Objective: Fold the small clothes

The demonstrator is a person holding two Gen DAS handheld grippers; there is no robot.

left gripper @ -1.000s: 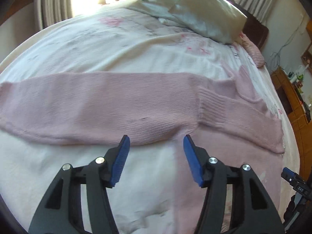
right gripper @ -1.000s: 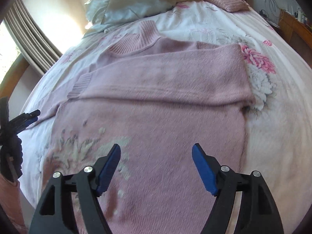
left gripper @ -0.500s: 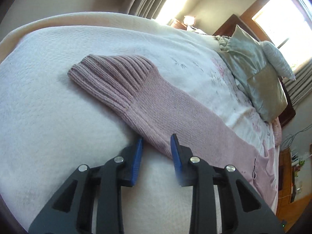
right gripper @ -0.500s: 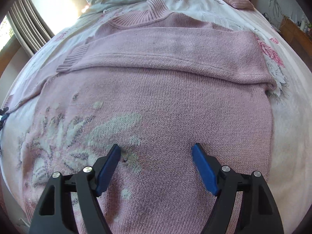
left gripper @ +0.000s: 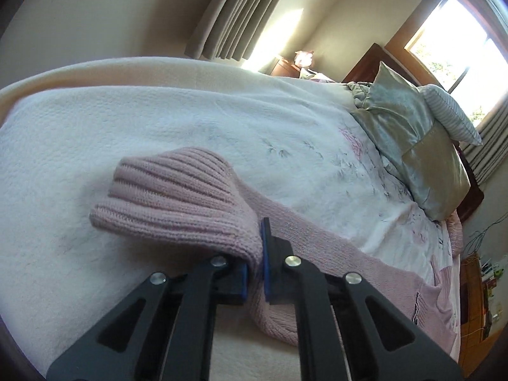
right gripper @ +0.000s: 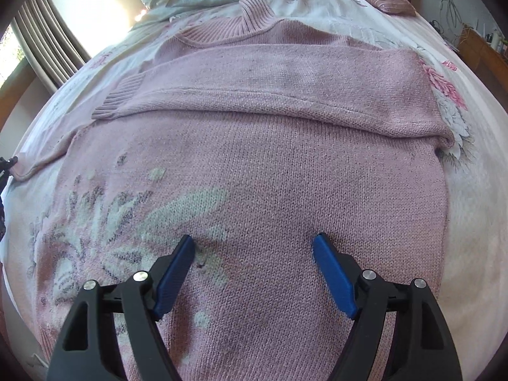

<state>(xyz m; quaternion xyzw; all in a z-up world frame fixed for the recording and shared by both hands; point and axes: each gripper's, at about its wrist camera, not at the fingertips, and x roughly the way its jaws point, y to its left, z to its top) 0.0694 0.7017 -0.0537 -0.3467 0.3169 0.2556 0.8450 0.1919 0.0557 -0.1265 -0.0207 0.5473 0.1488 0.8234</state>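
Note:
A pink knitted sweater [right gripper: 270,171] lies flat on the bed, one sleeve [right gripper: 273,95] folded across its chest and a pale flower pattern [right gripper: 127,222] low on its left. My right gripper [right gripper: 254,254] hovers open just over the sweater's lower body, with nothing between its fingers. In the left wrist view my left gripper [left gripper: 258,260] is shut on the other sleeve [left gripper: 333,247] just behind its ribbed cuff [left gripper: 177,203], which bunches up and lifts off the white bedspread [left gripper: 111,133].
Pillows [left gripper: 416,146] lie at the head of the bed by a wooden headboard [left gripper: 368,63]. Curtains [left gripper: 238,9] and a bright window [left gripper: 457,47] stand behind. A wooden dresser [left gripper: 476,295] runs along the bed's right side. The bedspread's left edge [left gripper: 79,73] curves nearby.
My left gripper swung out to the sleeve's end and closed on it near the cuff, which now lifts. My right gripper moved lower and closer over the sweater's body, still open.

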